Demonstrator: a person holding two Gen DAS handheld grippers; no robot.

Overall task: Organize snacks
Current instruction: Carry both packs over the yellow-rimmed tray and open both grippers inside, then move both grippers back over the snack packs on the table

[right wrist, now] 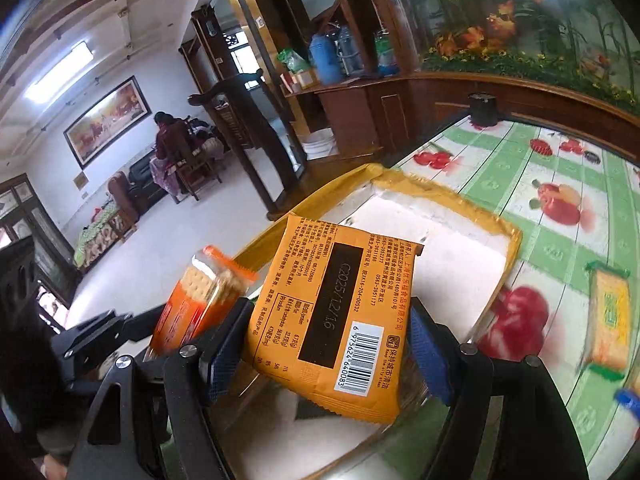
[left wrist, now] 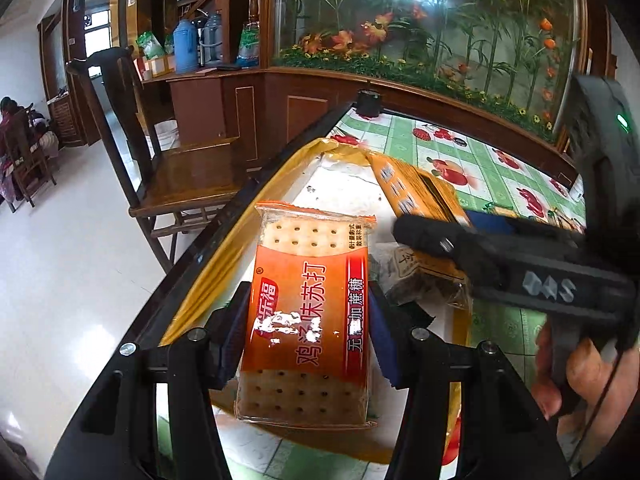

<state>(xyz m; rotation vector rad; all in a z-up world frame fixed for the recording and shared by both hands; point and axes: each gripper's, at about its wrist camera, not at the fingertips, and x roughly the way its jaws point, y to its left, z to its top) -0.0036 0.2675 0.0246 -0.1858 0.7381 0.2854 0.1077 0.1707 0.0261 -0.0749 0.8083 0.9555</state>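
White tray floor (right wrist: 452, 256) lies open beyond the yellow packet (right wrist: 332, 316).

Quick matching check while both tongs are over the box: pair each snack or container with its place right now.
Things:
1. orange soda cracker pack
2. yellow-orange packet with barcode
3. green-edged cracker pack
4. taped white box

Places:
A. lying loose on the fruit tablecloth
B. in the right tongs
C. under both held snacks
D. in the left tongs

Pairs: 1-D, 2-B, 3-A, 4-C

— We see an orange-red cracker pack (left wrist: 308, 316) with white lettering, and a yellow-orange pack (right wrist: 332, 320) bearing a black stripe.
— We see the tablecloth (right wrist: 560, 184) checked green and white, with red fruit.
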